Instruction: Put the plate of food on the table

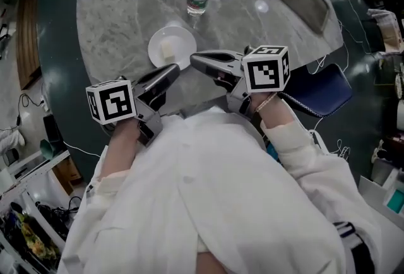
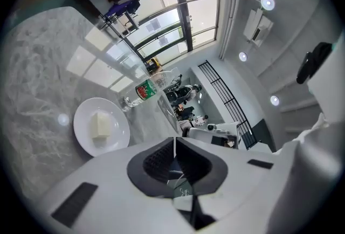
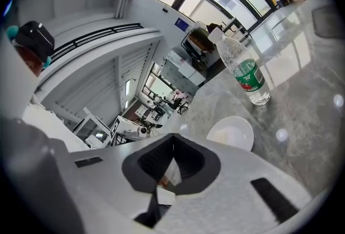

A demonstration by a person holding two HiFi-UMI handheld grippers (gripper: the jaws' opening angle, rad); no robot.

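Plate (image 1: 172,47) w/ food (image 1: 168,49) rests on surface (image 1: 120,7), frame centre. Jaws of left gripper (image 1: 175,69) & right gripper (image 1: 193,59) closed, empty. Placing prob. done; next, just back away.

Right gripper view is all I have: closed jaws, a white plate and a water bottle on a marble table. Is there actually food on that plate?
Observer: Yes. The left gripper view shows a pale rectangular block lying on the plate.
Operator: And the other gripper's jaws?
Observer: The left gripper has its jaws together, with nothing between them.
Operator: Is either one touching the plate?
Observer: No. In the head view the plate stands on the table by itself. The right gripper and the left one point toward it from the near side, without contact.
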